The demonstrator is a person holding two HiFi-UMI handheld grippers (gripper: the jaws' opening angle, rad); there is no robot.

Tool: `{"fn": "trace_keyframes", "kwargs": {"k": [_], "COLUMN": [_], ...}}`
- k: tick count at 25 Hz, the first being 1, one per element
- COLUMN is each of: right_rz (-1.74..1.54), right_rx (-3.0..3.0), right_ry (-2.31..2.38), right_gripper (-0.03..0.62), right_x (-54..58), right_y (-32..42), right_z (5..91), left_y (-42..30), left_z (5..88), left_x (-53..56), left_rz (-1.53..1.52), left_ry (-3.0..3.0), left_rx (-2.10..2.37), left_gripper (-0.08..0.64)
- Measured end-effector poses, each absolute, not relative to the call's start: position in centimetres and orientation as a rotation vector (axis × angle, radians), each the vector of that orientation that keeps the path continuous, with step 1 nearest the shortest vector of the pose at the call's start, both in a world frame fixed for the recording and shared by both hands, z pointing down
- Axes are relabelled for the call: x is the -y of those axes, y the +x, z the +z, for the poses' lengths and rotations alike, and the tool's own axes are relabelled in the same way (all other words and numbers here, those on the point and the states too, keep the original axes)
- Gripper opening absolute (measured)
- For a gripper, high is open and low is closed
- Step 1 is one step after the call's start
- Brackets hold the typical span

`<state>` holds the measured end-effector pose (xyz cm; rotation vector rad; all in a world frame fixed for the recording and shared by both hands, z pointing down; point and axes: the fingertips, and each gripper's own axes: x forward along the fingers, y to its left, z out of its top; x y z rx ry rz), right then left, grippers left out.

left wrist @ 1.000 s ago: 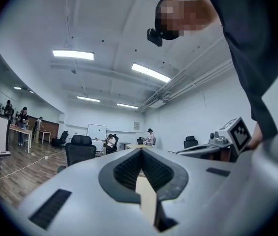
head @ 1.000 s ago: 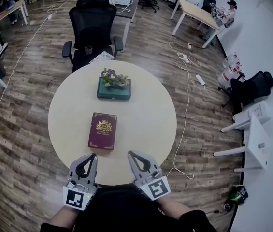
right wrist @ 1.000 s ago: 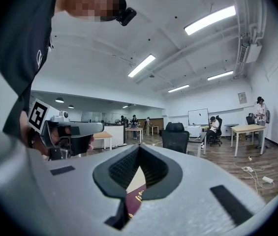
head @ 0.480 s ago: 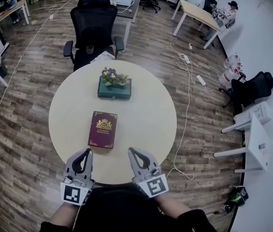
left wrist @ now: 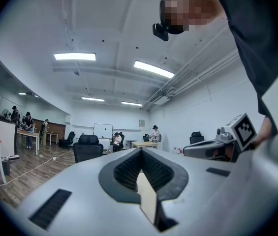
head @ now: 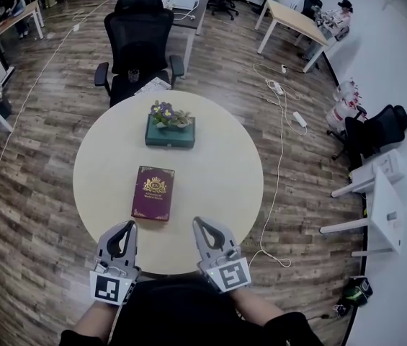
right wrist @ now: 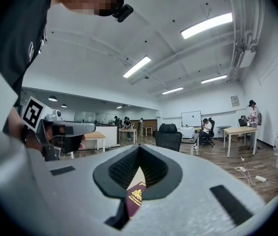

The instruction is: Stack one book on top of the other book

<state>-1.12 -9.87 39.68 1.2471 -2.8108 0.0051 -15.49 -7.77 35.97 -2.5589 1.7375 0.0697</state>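
Note:
A maroon book point(head: 153, 192) with a gold crest lies flat near the middle of the round table point(head: 217, 171). A teal book point(head: 170, 135) lies beyond it toward the far edge, with a small bunch of flowers point(head: 167, 114) on top. My left gripper point(head: 130, 227) hovers shut over the near edge, below and left of the maroon book. My right gripper point(head: 198, 224) is shut too, at the near edge to that book's right. Neither holds anything. Through the right gripper's jaws a strip of the maroon book point(right wrist: 135, 196) shows.
A black office chair point(head: 138, 42) stands behind the table at the far side. A white cable point(head: 279, 157) runs over the wooden floor to the right. More desks, chairs and people are farther off in the room.
My left gripper slid a little to the left and toward me along the near edge. The right gripper and both books stayed put.

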Motion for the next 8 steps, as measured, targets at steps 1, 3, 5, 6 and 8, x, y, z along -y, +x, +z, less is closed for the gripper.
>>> {"fn": "trace_keyframes", "kwargs": {"k": [1,3,5,6,8], "right_rz": [0.006,0.011,0.013,0.015,0.025], "right_rx": [2.810,2.809,2.809,2.808,2.803], "right_ry": [1.250,1.255,1.258,1.261,1.267], "right_gripper": [0.005,0.005,0.005,0.005,0.005], "right_x": [9.83,9.80,9.80,9.80,9.78], "right_y": [-1.08,-0.96,-0.89,-0.86,-0.80], "right_z": [39.71,39.76,39.79,39.83,39.93], "left_y": [-15.46,-15.45,-15.45,-15.45,-15.46], "left_z": [36.05,36.13,36.23,36.31,36.46], "left_x": [7.75,7.75,7.81,7.83,7.87], "left_rz": [0.065,0.070,0.063,0.052,0.036], "left_ry": [-2.564,-2.565,-2.572,-2.578,-2.587], "left_rx": [-1.738,-1.737,-1.740,-1.744,-1.752], "left_gripper": [0.006,0.006,0.006,0.006,0.006]}}
